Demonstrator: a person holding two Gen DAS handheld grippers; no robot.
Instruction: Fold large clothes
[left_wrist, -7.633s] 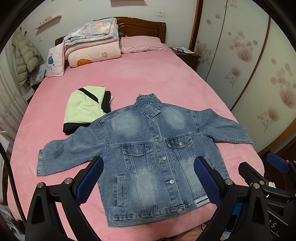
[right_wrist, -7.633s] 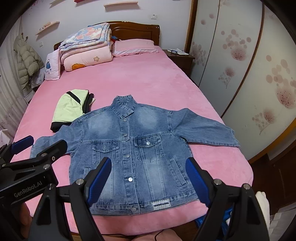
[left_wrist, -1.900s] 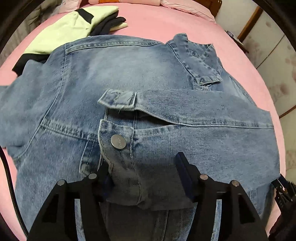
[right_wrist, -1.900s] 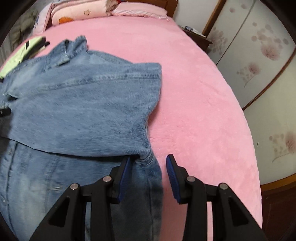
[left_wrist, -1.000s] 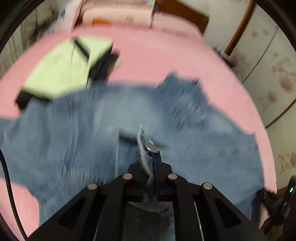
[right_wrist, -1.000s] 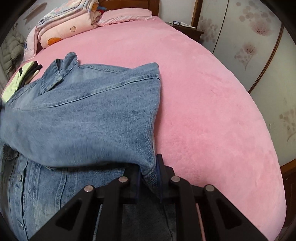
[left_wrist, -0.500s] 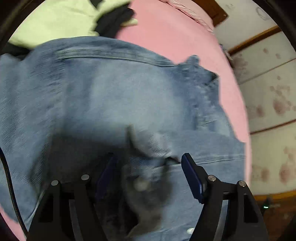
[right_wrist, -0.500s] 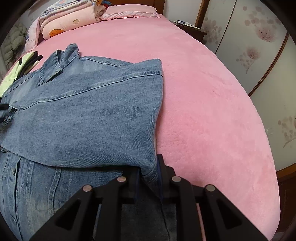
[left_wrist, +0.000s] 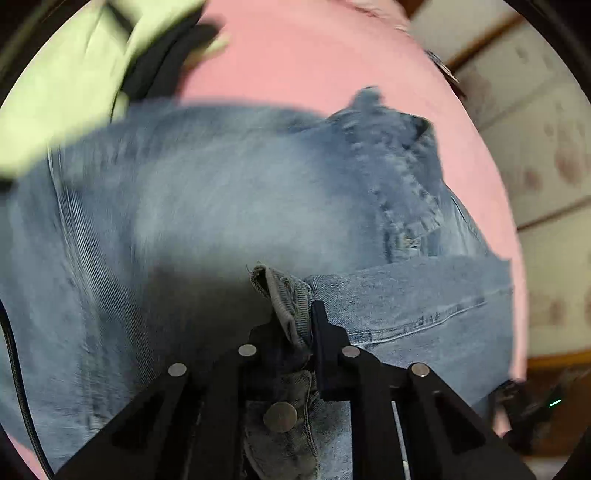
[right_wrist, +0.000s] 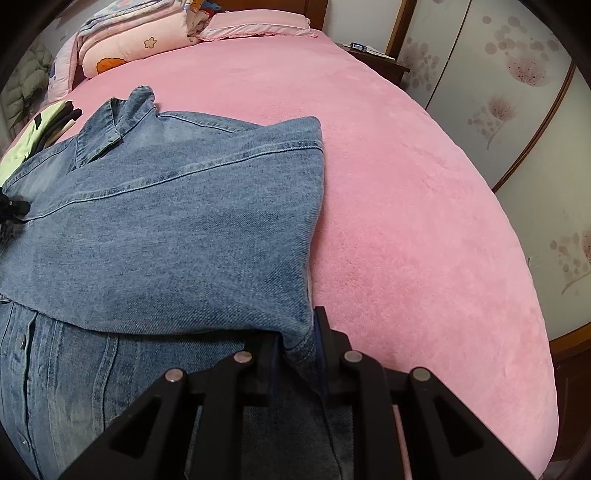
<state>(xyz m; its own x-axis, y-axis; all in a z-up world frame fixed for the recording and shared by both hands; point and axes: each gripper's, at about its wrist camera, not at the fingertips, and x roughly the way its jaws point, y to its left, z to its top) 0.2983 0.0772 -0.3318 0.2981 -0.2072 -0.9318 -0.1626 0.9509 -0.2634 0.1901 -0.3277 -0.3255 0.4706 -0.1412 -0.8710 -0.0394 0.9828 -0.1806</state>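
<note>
A blue denim jacket (left_wrist: 229, 192) lies on the pink bed (left_wrist: 317, 55), its right sleeve folded across the body. My left gripper (left_wrist: 295, 317) is shut on the sleeve's cuff (left_wrist: 286, 295), a metal button just below it. In the right wrist view the jacket (right_wrist: 177, 229) fills the left half, collar at the far side. My right gripper (right_wrist: 297, 343) is shut on the folded edge of the denim near the sleeve's shoulder fold.
A folded light-green and black garment (left_wrist: 74, 85) lies beyond the jacket on the left. Folded quilts (right_wrist: 136, 40) and a pillow (right_wrist: 258, 22) sit at the bed's head. Wardrobe doors (right_wrist: 517, 92) stand along the right. The bed's right half (right_wrist: 406, 203) is bare pink blanket.
My left gripper, open half a second ago, has shut on the sleeve cuff again. My right gripper has stayed shut on the denim fold and hardly moved.
</note>
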